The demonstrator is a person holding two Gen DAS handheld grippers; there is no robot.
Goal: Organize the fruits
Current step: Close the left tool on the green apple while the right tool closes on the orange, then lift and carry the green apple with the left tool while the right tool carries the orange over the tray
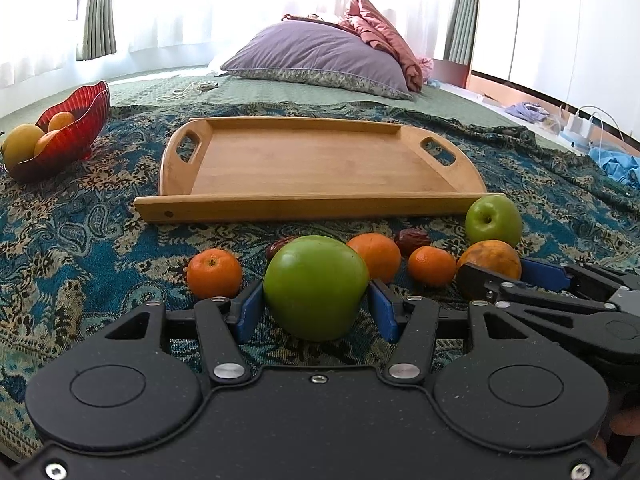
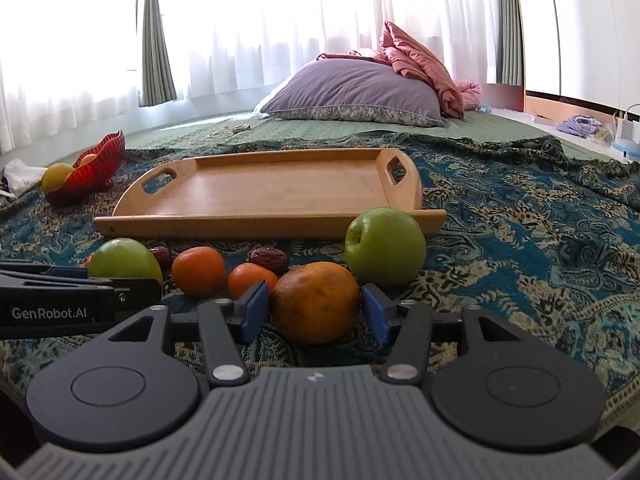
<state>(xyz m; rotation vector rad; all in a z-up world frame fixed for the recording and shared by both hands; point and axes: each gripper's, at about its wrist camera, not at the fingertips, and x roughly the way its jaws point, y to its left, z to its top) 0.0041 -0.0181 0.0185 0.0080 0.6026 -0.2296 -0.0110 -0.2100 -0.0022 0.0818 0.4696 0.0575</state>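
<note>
Fruits [image 1: 376, 256] in row before tray [image 1: 312, 160] (on cloth [image 1: 100, 240]); bowl [image 1: 76, 128] far left.

Both wrist cameras sit low on the bed [image 1: 80, 240], side by side, facing twelve o'clock; both share the nearby fruit row and wooden tray [image 1: 316, 164] beyond.

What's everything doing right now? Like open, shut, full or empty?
left gripper: shut on the near green apple.
near green apple: gripped, low on the cloth.
right gripper: open around the blotchy orange.
blotchy orange: resting on the cloth, not squeezed.
wooden tray: empty.
red bowl: holding fruit.
far green apple: loose, tipped sideways.
</note>
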